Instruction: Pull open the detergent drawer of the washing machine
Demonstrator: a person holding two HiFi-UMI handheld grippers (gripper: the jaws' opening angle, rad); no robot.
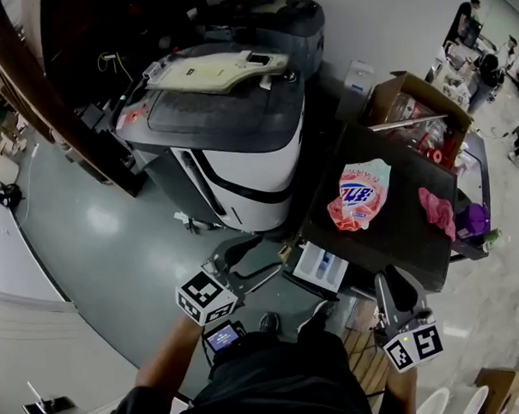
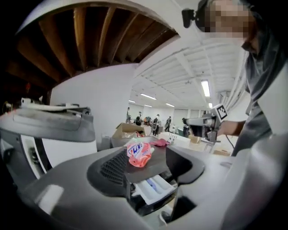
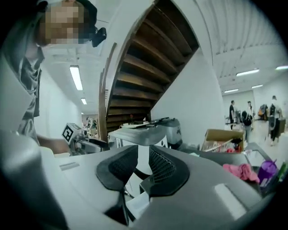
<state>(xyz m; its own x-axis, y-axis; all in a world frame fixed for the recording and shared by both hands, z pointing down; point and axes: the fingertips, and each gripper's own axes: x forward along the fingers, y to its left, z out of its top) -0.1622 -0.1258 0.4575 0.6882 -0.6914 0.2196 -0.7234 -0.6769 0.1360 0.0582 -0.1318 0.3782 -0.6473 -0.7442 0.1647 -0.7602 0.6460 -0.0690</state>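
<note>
Plainly, neither tool has hold of anything. The left gripper has its jaws about half apart, and the gap shows only what lies beyond, with nothing between the pads. The right gripper has its jaws nearly together, leaving a thin wedge of gap between the ribbed pads and nothing caught in it. In the head view both sit low in the frame, close to the person's body and apart from the appliance. Just above and between them, at lower centre of that view, the detergent drawer stands pulled out from the front of the washing machine. Its white tray and a blue compartment are open to view. On the dark lid lie a pink detergent pouch and, toward the right, a pink cloth. Judging from this, the pull is done: the drawer is out and neither gripper touches it. Whether it is at its full travel I cannot tell; otherwise nothing seems left.
</note>
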